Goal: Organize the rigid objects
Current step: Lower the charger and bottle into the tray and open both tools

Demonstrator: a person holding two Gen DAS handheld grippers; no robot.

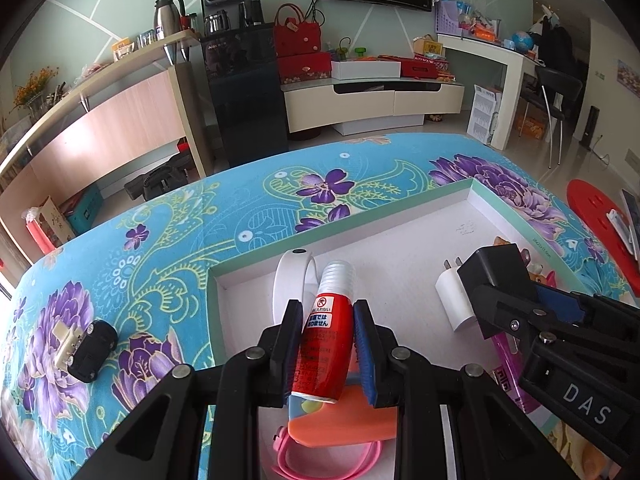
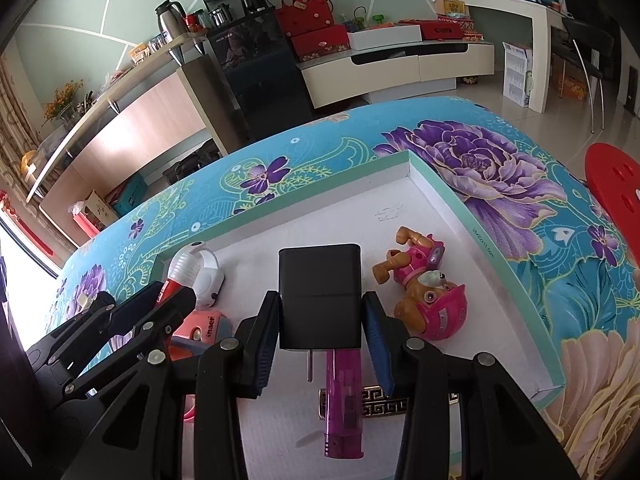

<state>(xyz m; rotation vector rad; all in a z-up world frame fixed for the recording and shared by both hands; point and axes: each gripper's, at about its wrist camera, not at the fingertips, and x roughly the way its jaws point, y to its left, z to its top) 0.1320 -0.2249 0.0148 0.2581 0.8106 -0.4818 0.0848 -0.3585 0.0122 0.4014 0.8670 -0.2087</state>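
Over the white box [image 1: 472, 200], both grippers squeeze things — left [image 1: 326, 344] a red tube [image 1: 324, 336], right [image 2: 320, 316] a black charger [image 2: 320, 300] — while a black plug [image 1: 90, 352] waits outside, far left.

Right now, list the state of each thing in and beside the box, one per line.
Red tube: held in left gripper, over box.
Black charger: held in right gripper.
White charger: lying in box.
Toy dog: lying in box.
Purple lighter: lying flat.
Black adapter: outside box.

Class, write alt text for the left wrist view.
The left gripper clamps a red tube above a white tray on a floral tablecloth; the right gripper holds a black charger alongside.
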